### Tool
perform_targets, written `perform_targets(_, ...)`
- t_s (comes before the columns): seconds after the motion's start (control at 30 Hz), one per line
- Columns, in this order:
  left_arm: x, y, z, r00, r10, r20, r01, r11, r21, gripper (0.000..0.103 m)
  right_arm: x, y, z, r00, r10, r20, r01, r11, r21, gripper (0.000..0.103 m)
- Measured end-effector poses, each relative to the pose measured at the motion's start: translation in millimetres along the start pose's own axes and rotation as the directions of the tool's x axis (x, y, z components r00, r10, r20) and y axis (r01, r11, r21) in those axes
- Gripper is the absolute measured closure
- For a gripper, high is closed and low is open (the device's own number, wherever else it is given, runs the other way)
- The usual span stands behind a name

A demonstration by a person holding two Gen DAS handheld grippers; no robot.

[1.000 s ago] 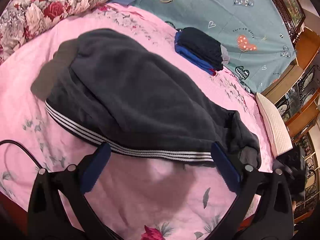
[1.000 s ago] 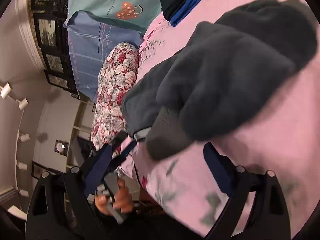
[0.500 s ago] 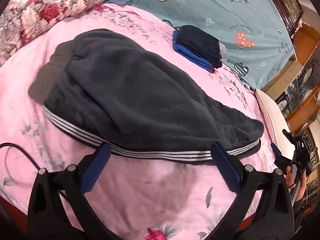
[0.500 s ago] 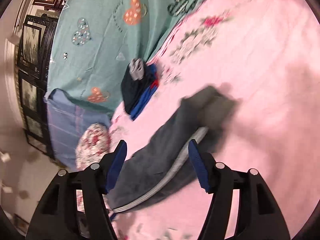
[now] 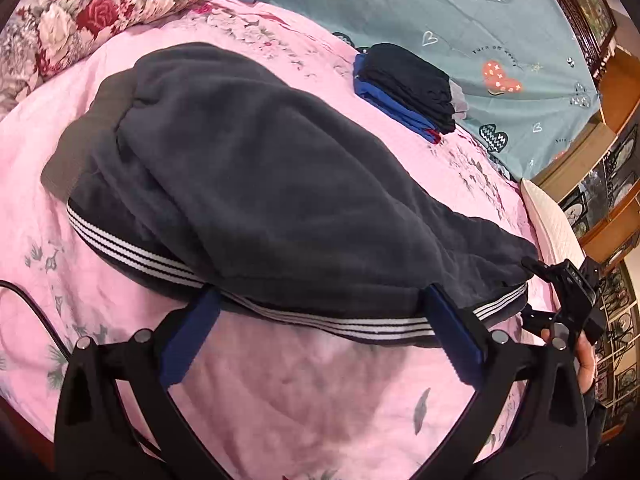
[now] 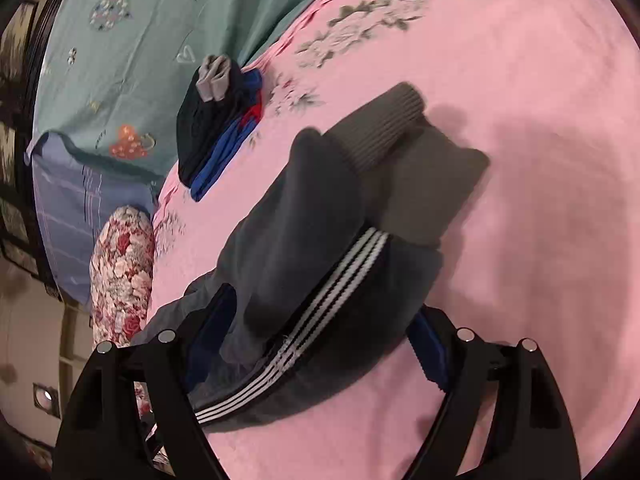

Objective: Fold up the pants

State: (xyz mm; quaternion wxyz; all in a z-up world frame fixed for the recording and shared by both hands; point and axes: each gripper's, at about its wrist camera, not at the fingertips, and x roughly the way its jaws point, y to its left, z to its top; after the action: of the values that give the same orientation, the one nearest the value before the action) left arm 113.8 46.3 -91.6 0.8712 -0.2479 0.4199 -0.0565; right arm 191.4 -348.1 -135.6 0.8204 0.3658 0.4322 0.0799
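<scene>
Dark grey fleece pants (image 5: 280, 180) with a white striped side band lie folded on the pink bedsheet (image 5: 320, 392). My left gripper (image 5: 322, 292) is open wide, its blue-padded tips at the pants' near striped edge. At the pants' right end a hand holds my right gripper (image 5: 568, 292). In the right wrist view the pants (image 6: 320, 220) stretch away to two ribbed cuffs (image 6: 384, 128). The striped band and bunched fabric lie between the jaws of my right gripper (image 6: 324, 308), which are closing but still stand wide.
A stack of folded dark and blue clothes (image 5: 408, 80) (image 6: 212, 128) sits at the back by a teal sheet (image 5: 480, 20). A floral pillow (image 5: 80, 12) lies far left, a white pillow (image 5: 552, 224) at the right edge, and a black cable (image 5: 24, 300) near left.
The right gripper swung away from the pants, then came down over their right end, so fabric now lies between its jaws. The pants' top layer settled flat. The left gripper stayed put.
</scene>
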Motion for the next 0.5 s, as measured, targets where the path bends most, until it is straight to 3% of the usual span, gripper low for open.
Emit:
perform_targets(0.1, -0.3, -1.7, 3.2, 1.000, 0.020, 0.018, -0.020, 1.000, 0.005, 0.002, -3.9, 1.5, 8.4, 0.991, 0.130, 0.028, -0.130, 0.991, 0.006, 0.067)
perform_targets(0.17, 0.0, -2.3, 4.6, 0.999, 0.027, 0.021, -0.027, 1.000, 0.002, 0.002, -42.0, 18.5, 11.7, 0.973, 0.164, 0.162, -0.151, 0.985, -0.085, 0.077)
perform_targets(0.23, 1.4, -3.2, 6.2, 0.999, 0.041, 0.023, -0.041, 0.999, -0.004, 0.002, -81.6, 43.3, 5.1, 0.953, 0.170, 0.250, -0.118, 0.971, -0.209, 0.078)
perform_targets(0.3, 2.9, -3.5, 7.7, 0.997, 0.066, 0.031, -0.066, 0.998, -0.005, 0.002, -121.5, 77.0, -16.4, 0.927, 0.101, 0.361, 0.041, 0.930, -0.366, 0.078)
perform_targets(0.37, 8.3, 0.2, 9.3, 0.996, 0.081, 0.023, -0.080, 0.997, -0.023, 0.002, -136.8, 83.9, -27.5, 0.908, -0.023, 0.419, 0.197, 0.905, -0.378, 0.075)
perform_targets(0.43, 16.2, 2.7, 11.7, 0.995, 0.095, 0.012, -0.095, 0.995, -0.043, 0.002, -118.5, 60.0, -14.3, 0.921, -0.174, 0.350, 0.284, 0.912, -0.295, 0.059)
perform_targets(0.5, 18.5, -0.7, 14.3, 0.992, 0.122, 0.013, -0.121, 0.992, -0.023, 0.002, -80.8, 21.8, 0.8, 0.925, -0.324, 0.199, 0.365, 0.902, -0.228, 0.057)
